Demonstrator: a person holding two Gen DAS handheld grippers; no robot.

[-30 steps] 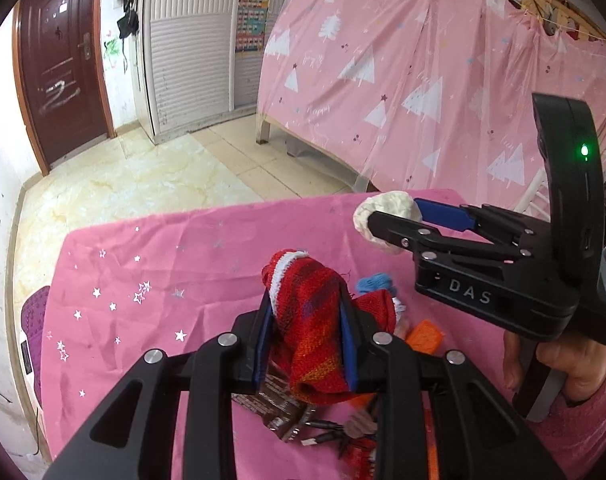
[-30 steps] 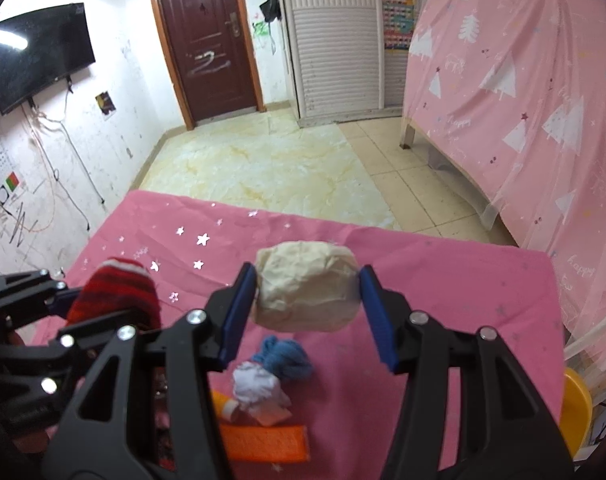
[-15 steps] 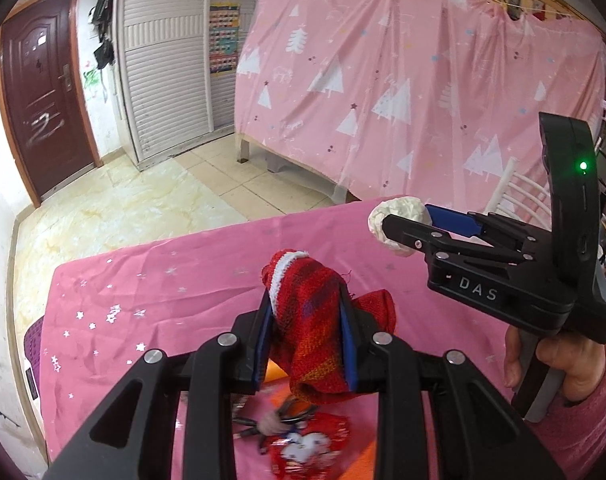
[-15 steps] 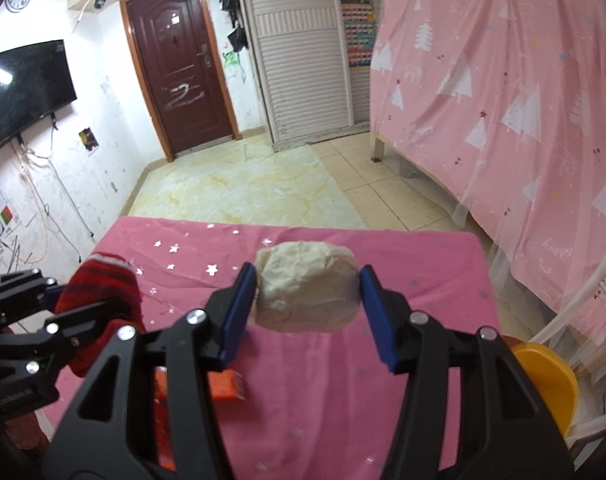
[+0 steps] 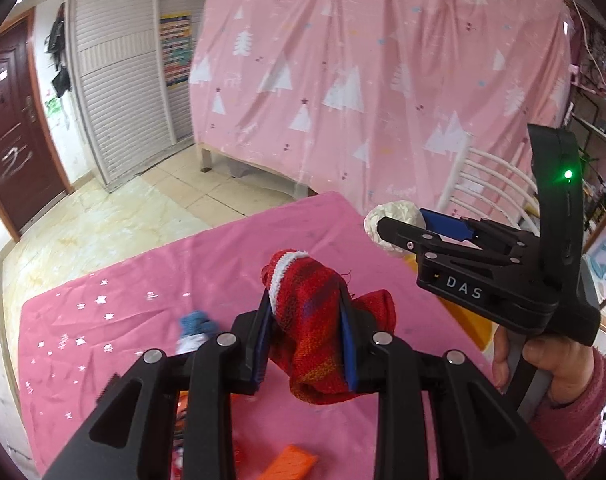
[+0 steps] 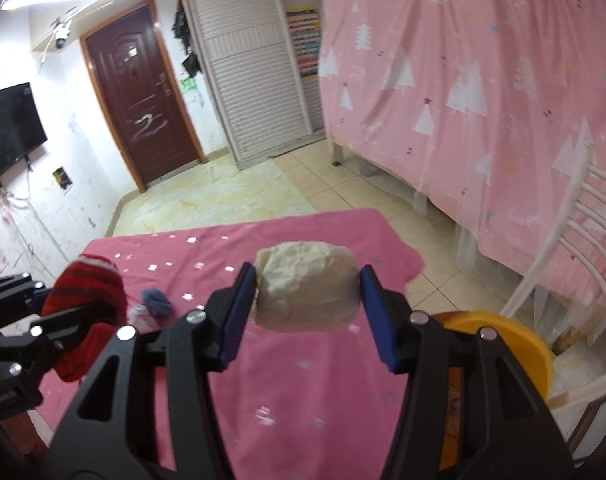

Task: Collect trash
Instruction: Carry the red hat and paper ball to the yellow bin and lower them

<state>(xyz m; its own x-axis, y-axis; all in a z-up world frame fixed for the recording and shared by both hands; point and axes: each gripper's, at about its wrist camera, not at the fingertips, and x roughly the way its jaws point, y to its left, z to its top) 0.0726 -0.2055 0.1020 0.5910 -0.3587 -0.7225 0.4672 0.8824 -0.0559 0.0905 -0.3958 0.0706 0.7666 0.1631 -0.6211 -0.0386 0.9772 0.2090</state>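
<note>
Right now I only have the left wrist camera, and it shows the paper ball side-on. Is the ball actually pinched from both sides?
Observer: Yes. In the right wrist view the paper ball sits between the two blue pads of the right gripper, and it touches both.
Operator: Good. I can only make out a yellow-orange patch behind that gripper. What is it?
Observer: It's a round yellow bin. It stands just past the right edge of the table, next to a white chair.
</note>
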